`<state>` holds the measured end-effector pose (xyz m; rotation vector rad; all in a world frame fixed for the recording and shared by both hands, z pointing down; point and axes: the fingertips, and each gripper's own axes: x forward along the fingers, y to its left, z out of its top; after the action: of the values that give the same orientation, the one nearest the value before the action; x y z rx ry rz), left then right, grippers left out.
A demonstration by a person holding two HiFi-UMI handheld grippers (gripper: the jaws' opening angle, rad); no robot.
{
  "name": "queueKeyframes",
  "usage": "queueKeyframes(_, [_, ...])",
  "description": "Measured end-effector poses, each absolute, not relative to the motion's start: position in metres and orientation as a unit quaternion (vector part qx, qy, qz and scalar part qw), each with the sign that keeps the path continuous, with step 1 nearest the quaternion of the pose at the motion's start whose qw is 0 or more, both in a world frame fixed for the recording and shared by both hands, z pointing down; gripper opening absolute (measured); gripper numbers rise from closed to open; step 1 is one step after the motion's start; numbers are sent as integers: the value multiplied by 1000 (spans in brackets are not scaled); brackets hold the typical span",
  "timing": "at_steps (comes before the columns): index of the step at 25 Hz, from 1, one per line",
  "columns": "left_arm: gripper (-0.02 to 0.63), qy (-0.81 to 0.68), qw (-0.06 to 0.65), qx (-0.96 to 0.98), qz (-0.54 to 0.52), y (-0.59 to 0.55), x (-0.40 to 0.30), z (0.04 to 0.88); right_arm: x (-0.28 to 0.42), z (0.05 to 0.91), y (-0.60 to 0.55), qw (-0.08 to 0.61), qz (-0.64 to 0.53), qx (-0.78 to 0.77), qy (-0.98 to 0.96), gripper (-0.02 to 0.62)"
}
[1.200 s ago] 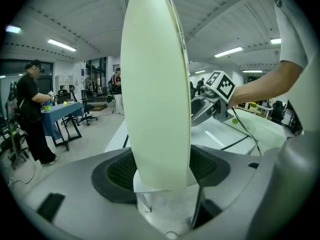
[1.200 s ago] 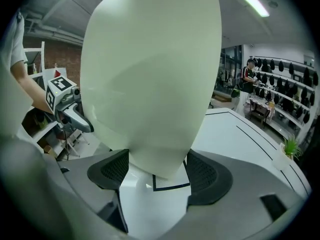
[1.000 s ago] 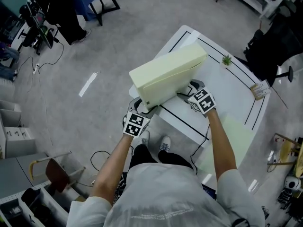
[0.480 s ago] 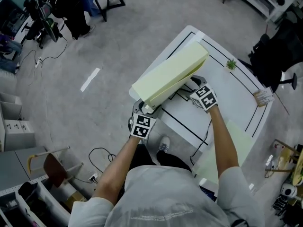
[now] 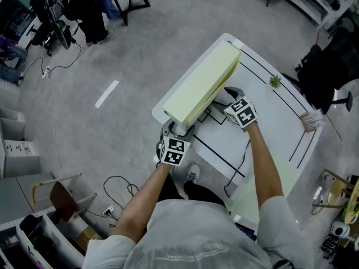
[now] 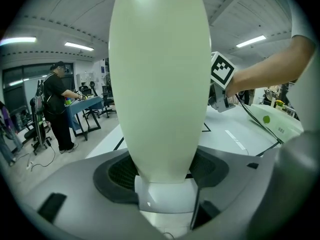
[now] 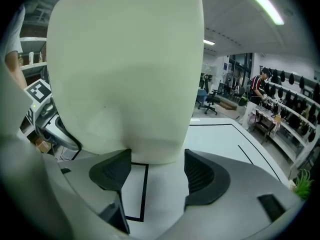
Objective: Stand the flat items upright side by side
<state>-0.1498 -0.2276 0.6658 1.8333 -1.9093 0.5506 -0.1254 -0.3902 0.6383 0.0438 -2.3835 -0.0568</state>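
The left hand-held gripper (image 5: 176, 130) and the right hand-held gripper (image 5: 225, 97) have jaws set wide that have just been closing. Each clamps the pale foam slab (image 5: 202, 83), which is tipped up on its long edge over the white table (image 5: 269, 122) along its left side.

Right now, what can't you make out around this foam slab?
- Whether the foam slab touches the table along its lower edge: head view, the slab itself covers it.
- The table beyond the slab: both gripper views, the slab fills the middle.
- A small tan object at the table's edge: head view, too small to name.
- A pale green sheet beside the table: head view, partly behind the person's right arm.
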Motion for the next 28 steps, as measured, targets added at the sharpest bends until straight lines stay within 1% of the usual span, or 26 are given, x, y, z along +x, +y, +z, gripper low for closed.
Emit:
queueKeyframes(12, [321, -689, 233, 659, 193, -216, -152, 667, -98, 633, -388, 370, -11, 43, -928, 348])
queueKeyframes(18, [325, -683, 226, 666, 197, -188, -162, 651, -73, 601, -384, 340, 10, 104, -935, 347])
queueKeyframes(20, [327, -681, 223, 669, 198, -179, -166, 640, -64, 585, -382, 325, 17, 126, -937, 335])
queueKeyframes(26, [322, -680, 202, 682, 177, -161, -180, 596, -34, 535, -368, 282, 31, 185, -941, 262])
queueKeyframes(27, [310, -682, 197, 683, 172, -158, -185, 587, -29, 525, -364, 273, 31, 196, -941, 252])
queueKeyframes(28, [284, -686, 190, 683, 167, -156, -190, 577, -25, 514, -359, 265, 30, 207, -941, 246])
